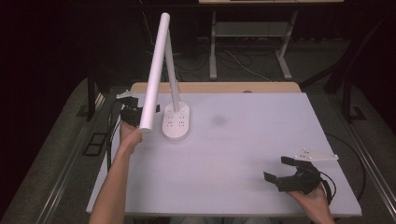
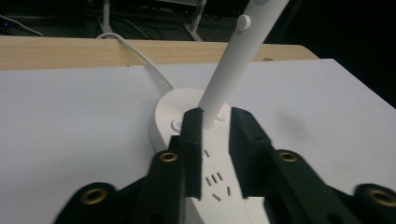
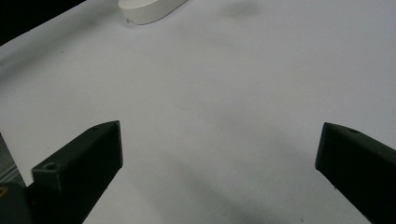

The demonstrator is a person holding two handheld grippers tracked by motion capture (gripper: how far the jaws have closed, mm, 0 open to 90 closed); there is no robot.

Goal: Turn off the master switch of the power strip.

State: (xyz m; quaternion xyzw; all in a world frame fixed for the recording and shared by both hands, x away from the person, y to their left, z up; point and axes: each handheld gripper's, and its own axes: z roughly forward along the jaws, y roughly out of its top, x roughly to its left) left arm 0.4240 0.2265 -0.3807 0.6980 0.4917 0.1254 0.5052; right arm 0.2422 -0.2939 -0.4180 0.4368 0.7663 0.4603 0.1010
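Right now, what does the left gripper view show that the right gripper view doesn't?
The left gripper view has the lamp's upright stem rising from the base, its white cord, the table's wooden back edge, and the left gripper with a narrow gap between its jaws, nothing pressed in it. The right gripper view has the right gripper, jaws wide apart over bare tabletop. Both share the white lamp base and the white tabletop.
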